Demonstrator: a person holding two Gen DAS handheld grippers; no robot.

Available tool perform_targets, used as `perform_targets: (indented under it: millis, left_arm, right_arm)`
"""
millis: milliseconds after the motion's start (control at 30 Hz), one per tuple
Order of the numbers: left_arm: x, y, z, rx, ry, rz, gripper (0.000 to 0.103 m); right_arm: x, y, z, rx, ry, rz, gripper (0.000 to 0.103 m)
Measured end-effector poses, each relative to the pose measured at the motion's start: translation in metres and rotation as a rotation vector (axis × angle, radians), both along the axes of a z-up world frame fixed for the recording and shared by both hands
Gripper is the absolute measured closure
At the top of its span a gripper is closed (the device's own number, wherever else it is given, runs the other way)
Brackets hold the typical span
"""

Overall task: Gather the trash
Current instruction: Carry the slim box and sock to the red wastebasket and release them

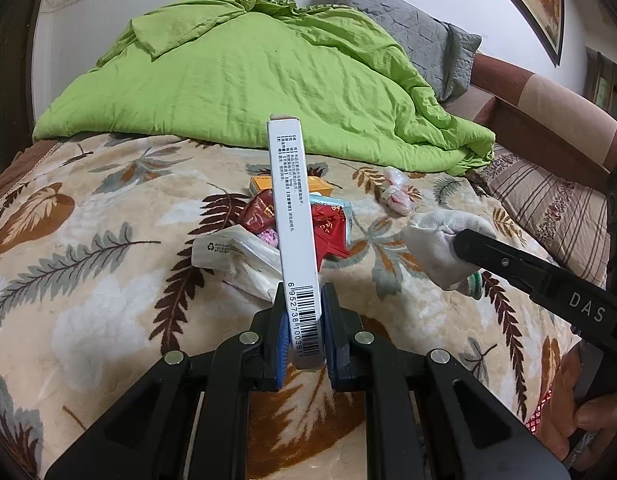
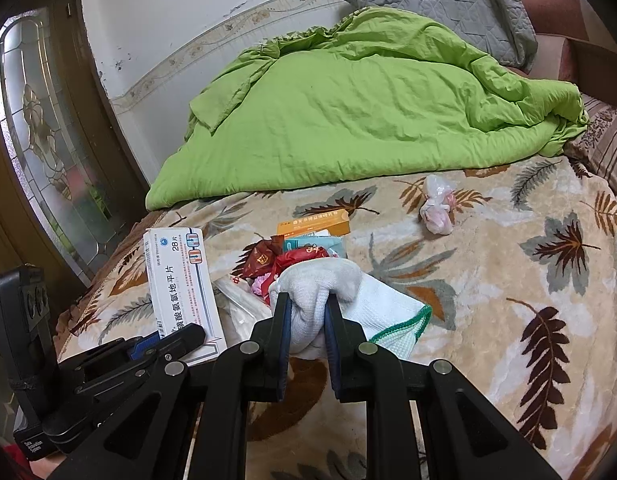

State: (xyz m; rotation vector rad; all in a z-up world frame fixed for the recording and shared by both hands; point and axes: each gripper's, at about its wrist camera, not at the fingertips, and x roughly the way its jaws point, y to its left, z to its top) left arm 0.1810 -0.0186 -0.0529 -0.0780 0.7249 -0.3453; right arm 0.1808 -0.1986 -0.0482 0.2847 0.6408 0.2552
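My left gripper [image 1: 304, 300] is shut on a white medicine box [image 1: 294, 216] with a barcode, held edge-on above the bed; the box also shows in the right wrist view [image 2: 180, 284]. My right gripper [image 2: 308, 308] is shut on a white sock with a green cuff [image 2: 340, 300]; the sock also shows in the left wrist view [image 1: 440, 244]. A trash pile lies just beyond both grippers: red wrappers [image 2: 284, 260], an orange box [image 2: 314, 222], a white plastic bag [image 1: 232, 252]. A crumpled pink-white wad [image 2: 438, 206] lies apart to the right.
The bed has a leaf-patterned blanket [image 1: 108, 280]. A green quilt [image 1: 248, 76] is heaped at the back, with a grey pillow [image 2: 448, 4] behind it. A striped pillow [image 1: 548, 204] lies at the right. A glass door [image 2: 40, 128] stands at the left.
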Motion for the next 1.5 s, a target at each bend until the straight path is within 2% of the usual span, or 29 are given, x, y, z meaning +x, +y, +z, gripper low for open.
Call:
perform_targets:
  millis: [300, 467, 700, 867, 1067, 1167, 1267, 1500]
  left_arm:
    - [-0.001, -0.002, 0.000, 0.001, -0.002, -0.008, 0.089]
    - [-0.009, -0.013, 0.003, -0.034, 0.006, -0.065, 0.089]
    - [-0.044, -0.063, 0.019, -0.091, 0.011, -0.249, 0.089]
    - [-0.077, -0.111, 0.034, -0.145, 0.037, -0.406, 0.089]
    - [-0.128, -0.185, 0.047, -0.152, 0.077, -0.632, 0.089]
    - [-0.152, -0.224, 0.048, -0.152, 0.123, -0.736, 0.089]
    - [-0.168, -0.253, 0.043, -0.143, 0.171, -0.798, 0.089]
    - [-0.205, -0.319, 0.018, -0.042, 0.237, -0.896, 0.089]
  right_arm:
    - [-0.002, -0.004, 0.002, 0.018, -0.002, -0.004, 0.086]
    - [-0.024, -0.026, 0.009, 0.106, 0.005, -0.014, 0.086]
    - [-0.092, -0.089, 0.022, 0.168, 0.007, -0.080, 0.086]
    - [-0.146, -0.151, 0.035, 0.218, 0.000, -0.189, 0.086]
    - [-0.220, -0.217, 0.049, 0.211, -0.012, -0.337, 0.086]
    - [-0.255, -0.243, 0.045, 0.220, 0.006, -0.418, 0.085]
    - [-0.281, -0.269, 0.034, 0.241, 0.035, -0.491, 0.085]
    - [-0.314, -0.303, 0.002, 0.297, 0.111, -0.595, 0.081]
